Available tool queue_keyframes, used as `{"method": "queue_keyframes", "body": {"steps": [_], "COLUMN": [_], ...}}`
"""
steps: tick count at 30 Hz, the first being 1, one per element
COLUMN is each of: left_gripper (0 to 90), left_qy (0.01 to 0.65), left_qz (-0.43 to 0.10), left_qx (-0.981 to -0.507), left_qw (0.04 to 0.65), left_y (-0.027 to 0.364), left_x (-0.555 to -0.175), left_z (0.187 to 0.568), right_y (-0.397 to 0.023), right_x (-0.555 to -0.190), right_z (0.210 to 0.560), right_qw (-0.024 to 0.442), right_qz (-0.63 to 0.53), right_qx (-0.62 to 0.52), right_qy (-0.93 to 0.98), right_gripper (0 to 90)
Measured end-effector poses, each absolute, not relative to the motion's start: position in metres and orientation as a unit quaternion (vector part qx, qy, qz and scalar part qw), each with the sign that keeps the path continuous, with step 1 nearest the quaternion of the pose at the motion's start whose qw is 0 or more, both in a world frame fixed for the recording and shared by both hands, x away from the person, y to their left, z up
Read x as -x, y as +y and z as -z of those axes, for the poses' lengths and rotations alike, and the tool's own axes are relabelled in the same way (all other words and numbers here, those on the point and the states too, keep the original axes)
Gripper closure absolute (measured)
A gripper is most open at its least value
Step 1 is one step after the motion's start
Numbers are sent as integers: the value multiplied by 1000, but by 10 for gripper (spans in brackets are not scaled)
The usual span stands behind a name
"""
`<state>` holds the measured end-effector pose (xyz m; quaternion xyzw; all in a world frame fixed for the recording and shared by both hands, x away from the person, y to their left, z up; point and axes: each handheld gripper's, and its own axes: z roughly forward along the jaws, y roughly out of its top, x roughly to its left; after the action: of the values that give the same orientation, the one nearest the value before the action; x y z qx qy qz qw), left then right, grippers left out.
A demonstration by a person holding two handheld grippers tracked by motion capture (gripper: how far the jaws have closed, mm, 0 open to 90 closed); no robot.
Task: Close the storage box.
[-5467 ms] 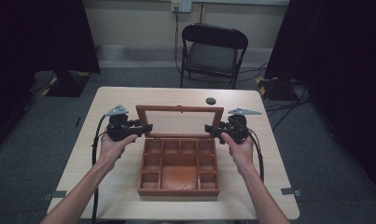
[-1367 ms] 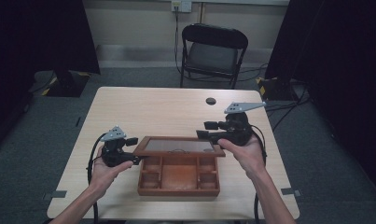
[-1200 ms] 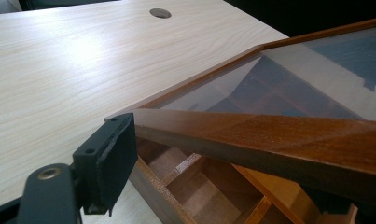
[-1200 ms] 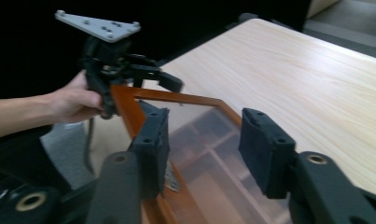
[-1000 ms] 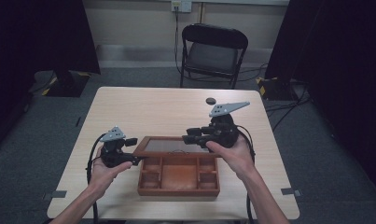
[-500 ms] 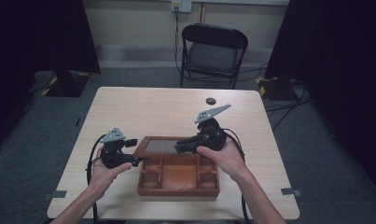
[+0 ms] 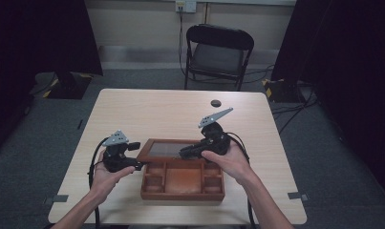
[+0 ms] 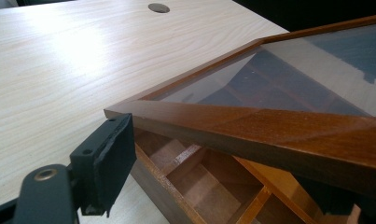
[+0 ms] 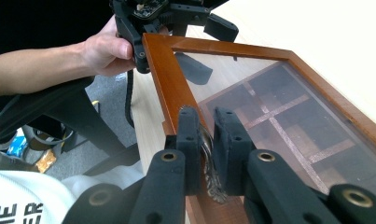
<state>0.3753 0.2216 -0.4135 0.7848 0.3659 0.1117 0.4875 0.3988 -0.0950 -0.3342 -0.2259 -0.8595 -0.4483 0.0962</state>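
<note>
A brown wooden box (image 7: 180, 195) with several compartments sits near the table's front edge. Its glass-paned lid (image 7: 168, 149) hangs half lowered over it. My left gripper (image 7: 138, 160) holds the lid's front left corner, and the wooden rail (image 8: 269, 130) runs between its jaws (image 8: 223, 182). My right gripper (image 7: 183, 153) reaches in from the right to the middle of the front rail. Its jaws (image 9: 208, 116) are shut on a small ornate metal handle (image 9: 209, 158) fixed there. The left gripper (image 9: 176, 32) also appears at the far corner of the lid frame (image 9: 169, 79).
A small black round disc (image 7: 215, 103) lies near the back edge of the light wooden table (image 7: 156, 114). A black folding chair (image 7: 219, 52) stands behind the table. Cables trail on the floor at both sides.
My right gripper left the lid's right side, swung left and down, and closed on the handle at the front rail's middle. The left gripper stayed at its corner, and the lid stays half lowered.
</note>
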Motion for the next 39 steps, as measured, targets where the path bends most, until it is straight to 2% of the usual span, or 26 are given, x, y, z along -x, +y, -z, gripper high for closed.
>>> {"method": "queue_keyframes", "body": {"steps": [8,21,39], "left_gripper": [189,198,217], "left_qy": [371,413,450], "left_qz": [-115,-119,-132], "left_qx": [-785,-773,-755], "left_qw": [482,466,459], "left_y": [227,264,288], "left_x": [-377,-386,-394], "left_z": [414,424,421], "right_y": [-95,-92,-91], "right_x": [-396,-388,-359], "right_z": [334,341,381], "right_qw": [88,84,69], "right_qz": [451,438,429], "right_qx": [227,222,213], "right_qy": [-858,-867,-875], "right_gripper": [822,822,820]}}
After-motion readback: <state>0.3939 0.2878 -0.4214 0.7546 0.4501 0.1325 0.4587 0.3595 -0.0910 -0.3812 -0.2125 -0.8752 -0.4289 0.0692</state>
